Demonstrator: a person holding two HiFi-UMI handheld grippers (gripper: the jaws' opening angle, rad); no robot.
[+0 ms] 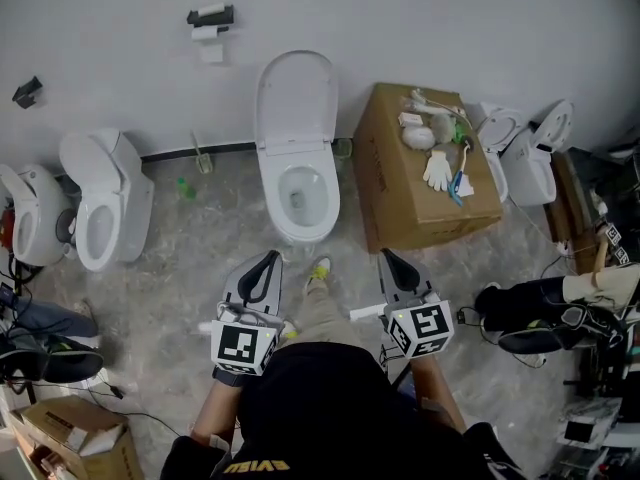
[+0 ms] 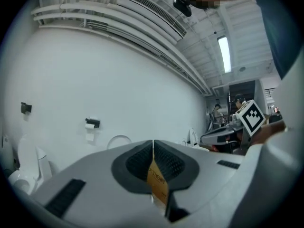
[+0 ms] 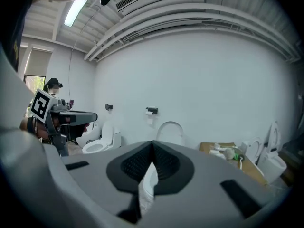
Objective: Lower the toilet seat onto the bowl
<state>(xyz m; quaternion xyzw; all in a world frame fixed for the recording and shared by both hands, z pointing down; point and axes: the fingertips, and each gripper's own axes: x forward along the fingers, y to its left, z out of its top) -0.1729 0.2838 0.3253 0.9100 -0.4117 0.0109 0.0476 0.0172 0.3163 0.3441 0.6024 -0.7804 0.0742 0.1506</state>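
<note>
The job looks not begun: the smooth white toilet seat (image 1: 295, 98) stands straight up by the wall, above the round, shiny bowl (image 1: 300, 226). The left gripper (image 1: 268, 263) and the right gripper (image 1: 390, 261) are both pinched shut on nothing. They are well apart from the toilet, so the seat has yet to come down.

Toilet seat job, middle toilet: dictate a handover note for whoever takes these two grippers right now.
Left gripper: shut, empty, held short of the bowl, touching nothing.
Right gripper: shut, empty, likewise short of it.
Toilet seat: raised, upright behind the open bowl.
Done: nothing yet.
Left: reach the seat, tip it forward, lower it onto the bowl.
</note>
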